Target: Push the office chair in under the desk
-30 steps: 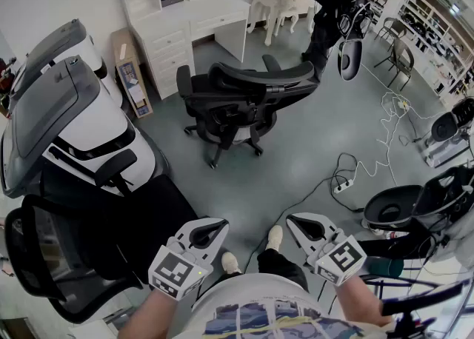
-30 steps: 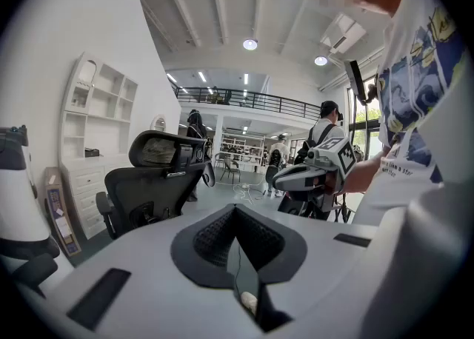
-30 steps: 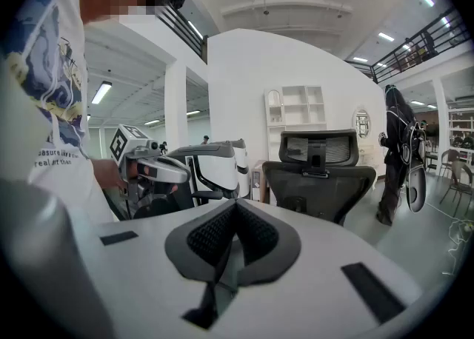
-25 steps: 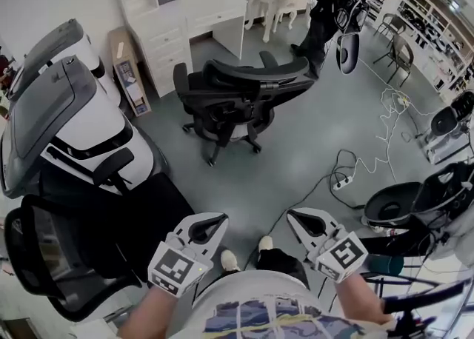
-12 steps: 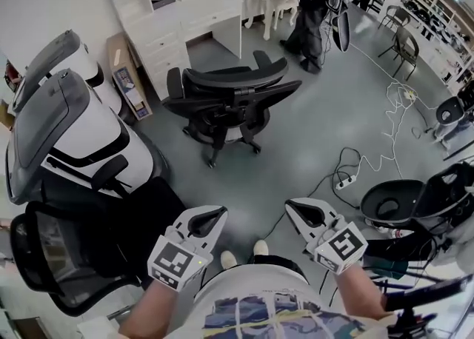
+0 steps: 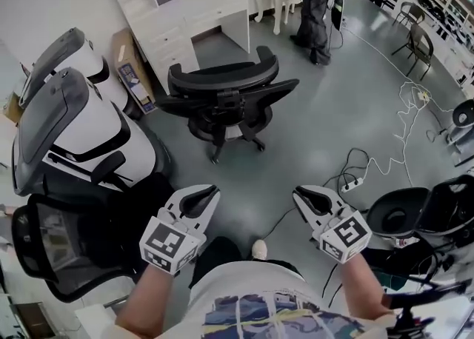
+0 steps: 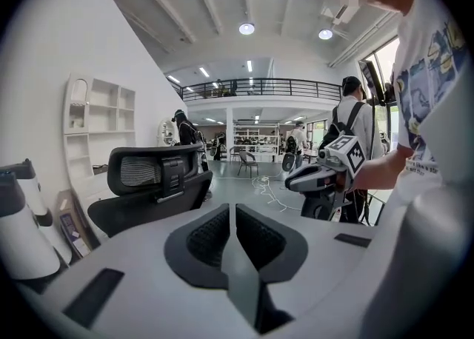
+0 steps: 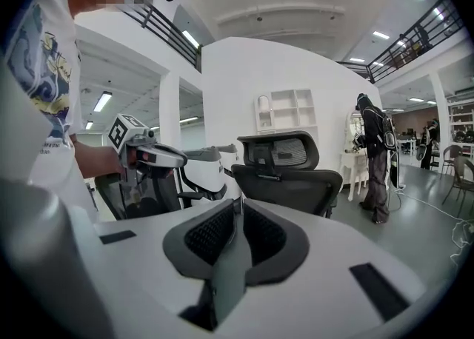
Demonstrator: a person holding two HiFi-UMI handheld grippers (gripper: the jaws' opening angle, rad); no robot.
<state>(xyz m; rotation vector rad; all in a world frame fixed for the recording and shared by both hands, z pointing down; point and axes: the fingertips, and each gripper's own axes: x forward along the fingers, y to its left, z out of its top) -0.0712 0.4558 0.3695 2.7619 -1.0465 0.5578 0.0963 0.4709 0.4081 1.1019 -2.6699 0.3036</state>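
Two empty grippers closed, held well short of the black mesh-backed office chair (image 6: 222, 101).
The chair stands on the grey floor with its curved backrest turned towards the person. Just beyond the chair is the white desk with drawers and shelves (image 6: 200, 15), and the chair is out in front of the desk opening, not under it. On the near side of the chair, well apart from it, the left gripper (image 6: 207, 192) and right gripper (image 6: 299, 194) are held side by side, each with its jaws pressed together on nothing. A bulky white-and-grey recliner (image 6: 81, 123) sits to the chair's left.
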